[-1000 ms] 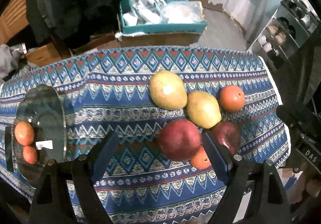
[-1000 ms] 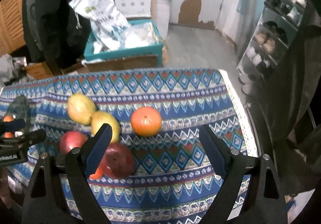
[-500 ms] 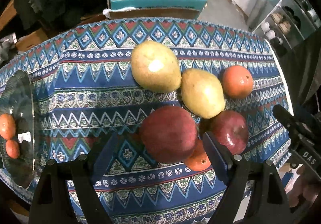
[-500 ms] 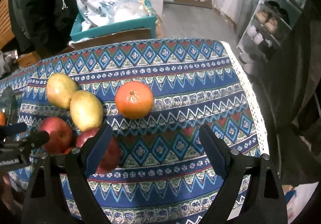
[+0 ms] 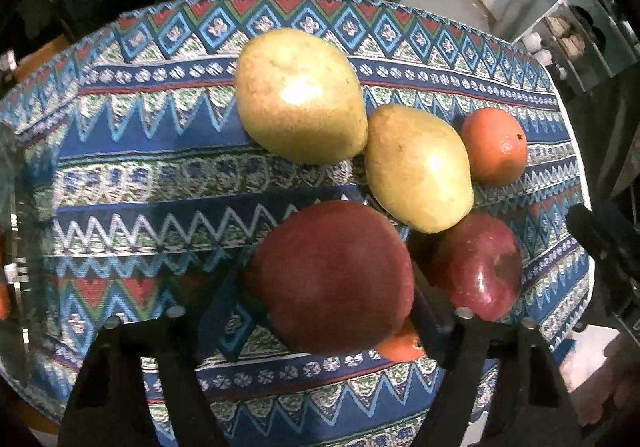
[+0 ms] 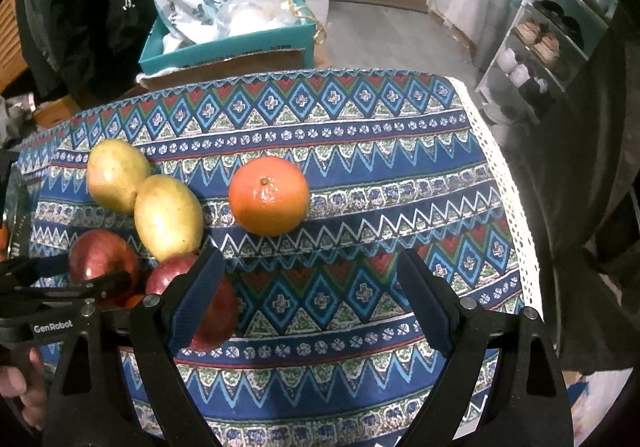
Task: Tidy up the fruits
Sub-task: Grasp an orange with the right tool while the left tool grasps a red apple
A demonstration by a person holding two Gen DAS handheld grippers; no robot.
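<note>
A big red apple [image 5: 332, 275] lies on the patterned cloth between the pads of my left gripper [image 5: 326, 311]. The jaws are closing and both pads meet its sides. A small orange [image 5: 400, 343] peeks out under it, and a second red apple [image 5: 480, 267] sits to the right. Two yellow-green fruits [image 5: 300, 95] [image 5: 416, 167] and an orange [image 5: 494, 145] lie beyond. My right gripper [image 6: 316, 287] hangs open over bare cloth, the orange [image 6: 269, 195] just ahead of it. Its left finger covers part of the second apple [image 6: 208, 311].
A glass plate [image 5: 16, 247] sits at the far left edge of the table. Behind the table stand a teal box [image 6: 228, 43] stuffed with bags and, at the right, a shoe rack [image 6: 552, 43]. The cloth's lace edge [image 6: 504, 183] marks the table's right side.
My left gripper came down over the big red apple and its jaws narrowed onto it. My right gripper sank a little toward the orange, still open.
</note>
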